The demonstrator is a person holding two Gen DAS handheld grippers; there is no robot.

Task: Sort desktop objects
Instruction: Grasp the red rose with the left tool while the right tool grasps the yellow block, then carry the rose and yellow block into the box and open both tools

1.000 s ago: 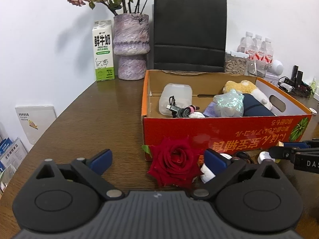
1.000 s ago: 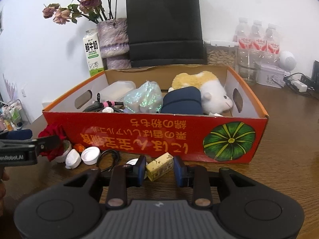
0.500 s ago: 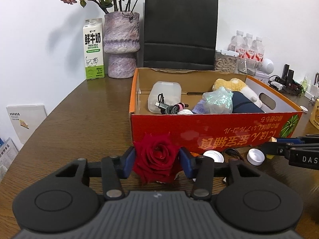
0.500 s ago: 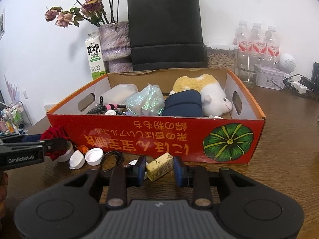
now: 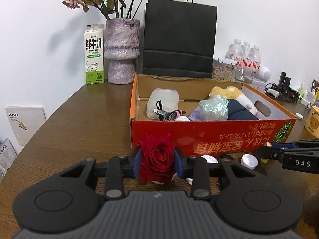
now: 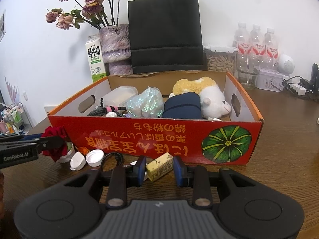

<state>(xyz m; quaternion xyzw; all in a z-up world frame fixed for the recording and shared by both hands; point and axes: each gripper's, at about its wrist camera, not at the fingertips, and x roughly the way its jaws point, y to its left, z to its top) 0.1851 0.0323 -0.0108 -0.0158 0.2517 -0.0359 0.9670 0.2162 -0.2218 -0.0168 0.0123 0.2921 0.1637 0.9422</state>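
Left gripper (image 5: 157,162), jaws wide a second before, was closing on the rose (image 5: 156,157) just before the box (image 5: 219,135), pads touching petals. Right gripper (image 6: 159,168) stayed pinching the yellow block (image 6: 159,166) (box-front too). Both looked ready for boxing.

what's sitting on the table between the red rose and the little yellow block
In the right wrist view, two white bottle caps and a black ring lie on the wooden table between the red rose and the yellow block.

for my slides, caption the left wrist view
Left gripper fingers closing on a red rose before the orange box.
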